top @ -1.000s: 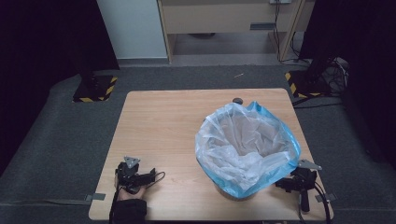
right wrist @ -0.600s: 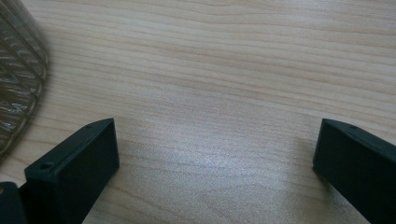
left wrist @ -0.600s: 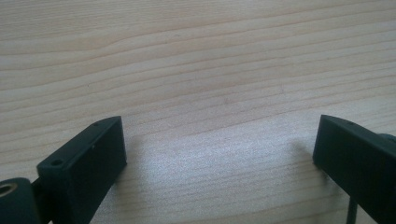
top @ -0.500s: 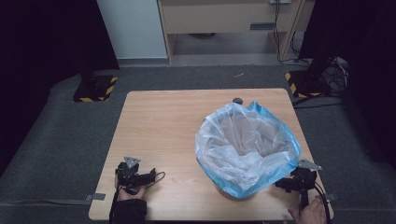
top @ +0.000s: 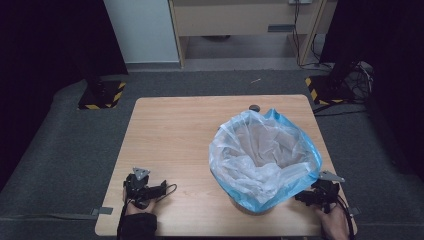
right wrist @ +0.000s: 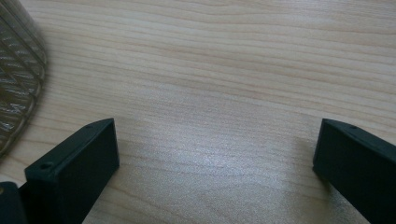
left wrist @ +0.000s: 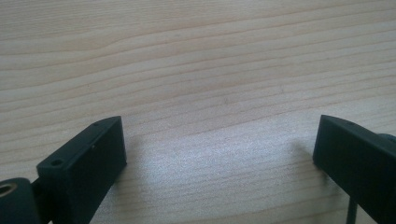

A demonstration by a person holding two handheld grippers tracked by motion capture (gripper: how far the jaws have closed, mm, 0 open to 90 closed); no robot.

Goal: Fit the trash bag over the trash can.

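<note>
Bin (top: 250, 202) with a blue and clear bag (top: 262, 152) stands on the surface (top: 175, 130), toward its near right part. The bag's rim is folded out over the bin's top and hangs loosely down the side.

Right gripper (top: 312, 196) rests on the surface just right of the bin, close to the bag's overhang. Its fingers (right wrist: 77, 168) are spread wide, nothing between them; the ribbed wall of the bin (right wrist: 18, 70) is at the left edge of its own view.

Left gripper (top: 150, 190) lies well left of the bin, at the near edge. Fingers (left wrist: 86, 161) spread apart, bare wood between them.

Judgement: work in hand is the bag. To do it well, bring each gripper to the bag's hanging rim from opposite sides of the bin and pinch only film, not the bin wall. Thin plastic will slip or tear if pulled hard.

Small dark object (top: 255, 107) sits behind the bin, apart from it. Nothing lies between the grippers and the bin.
</note>
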